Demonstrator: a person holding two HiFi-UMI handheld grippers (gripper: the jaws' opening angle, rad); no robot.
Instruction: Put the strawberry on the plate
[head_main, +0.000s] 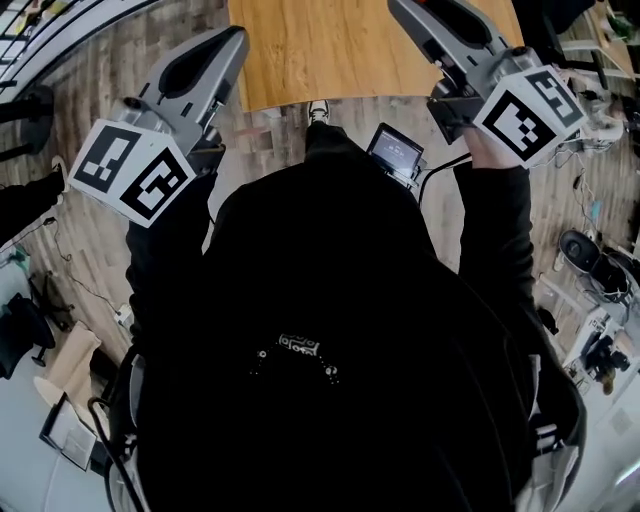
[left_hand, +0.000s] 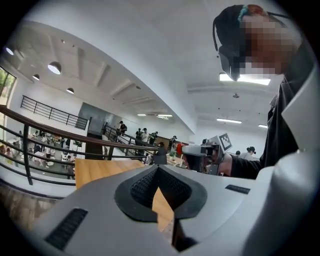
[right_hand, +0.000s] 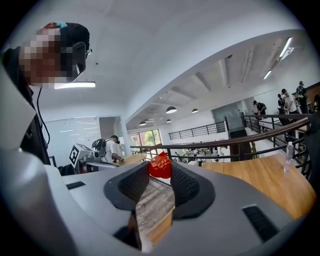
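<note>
A red strawberry (right_hand: 160, 164) sits pinched between the black ridged pads of my right gripper (right_hand: 160, 169), at their tips, held up level in the air. My left gripper (left_hand: 158, 170) is shut, its tips touching with nothing between them. In the head view both grippers reach forward at the near edge of a wooden table (head_main: 340, 50), the left marker cube (head_main: 135, 170) at the left and the right marker cube (head_main: 527, 108) at the right. Neither the strawberry nor any plate shows in the head view. No plate appears in either gripper view.
The person's dark torso fills the middle of the head view. A small screen (head_main: 396, 152) hangs near the right forearm. Cables and gear (head_main: 590, 255) lie on the plank floor at the right. A dark railing (right_hand: 250, 137) runs behind the table.
</note>
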